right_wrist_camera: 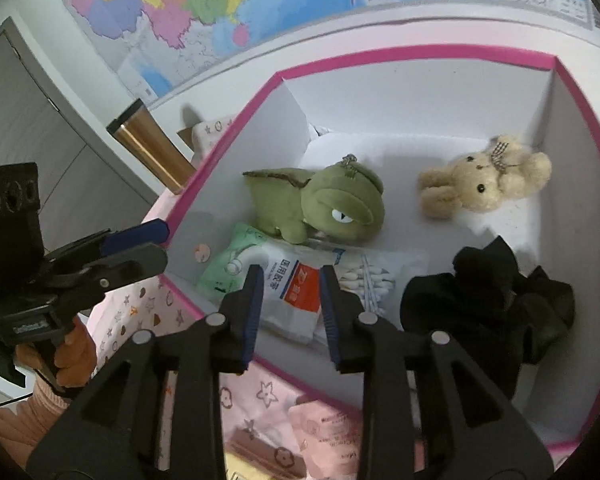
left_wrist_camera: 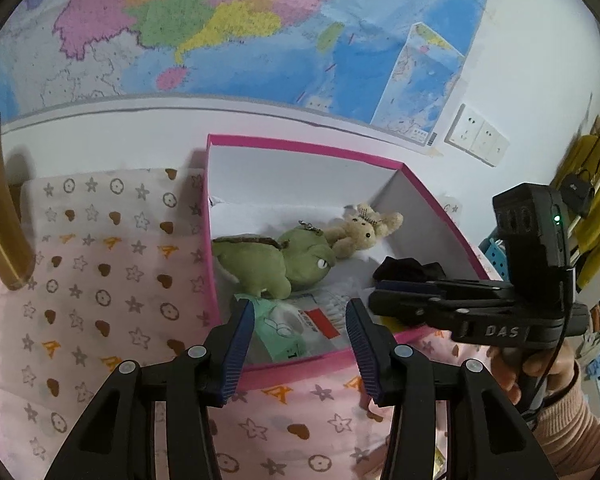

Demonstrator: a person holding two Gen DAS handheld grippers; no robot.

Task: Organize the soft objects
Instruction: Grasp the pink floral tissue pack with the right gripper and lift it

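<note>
Both black blue-padded grippers, left (left_wrist_camera: 300, 336) and right (right_wrist_camera: 290, 312), hung empty with jaws narrowly parted over the pink-rimmed white cardboard box (right_wrist_camera: 380, 58), where a crumpled black cloth (right_wrist_camera: 488, 300) lay.

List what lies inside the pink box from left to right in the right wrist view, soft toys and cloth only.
green plush toy → beige teddy bear → black cloth. All three rest on the floor of the pink box.
</note>
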